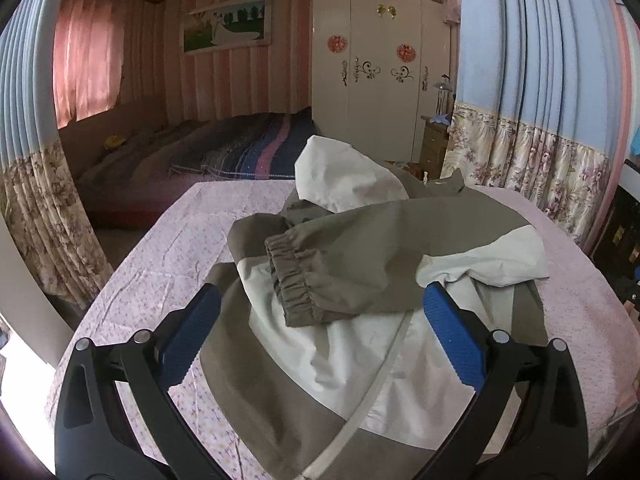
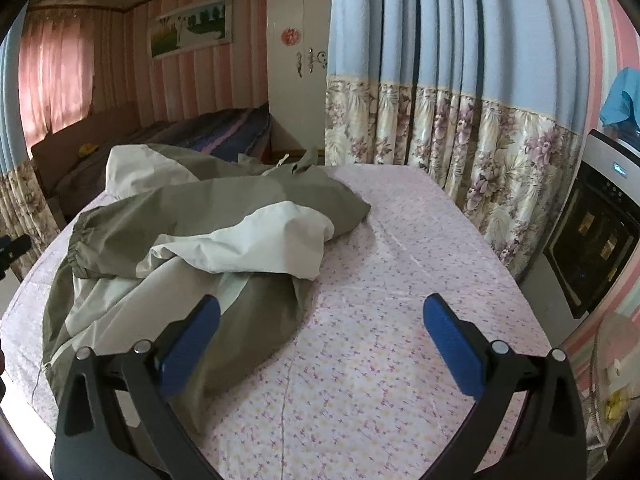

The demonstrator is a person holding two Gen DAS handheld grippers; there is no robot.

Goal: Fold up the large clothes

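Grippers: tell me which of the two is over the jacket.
The left gripper: its open fingers frame the jacket and the elastic cuff. The right gripper, also open, frames mostly bare floral sheet.

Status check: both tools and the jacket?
Left tool open, above jacket. Right tool open, over bare sheet. Jacket crumpled, one sleeve across body. Nothing obstructing.

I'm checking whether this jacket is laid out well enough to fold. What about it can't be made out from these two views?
- Second cuff: only one cuff shows; the other is out of sight in both views.
- Zipper lower end: left view, cut off by the bottom edge.
- Jacket front under the folded sleeve: covered in both views.
- Hood far side: faces away.
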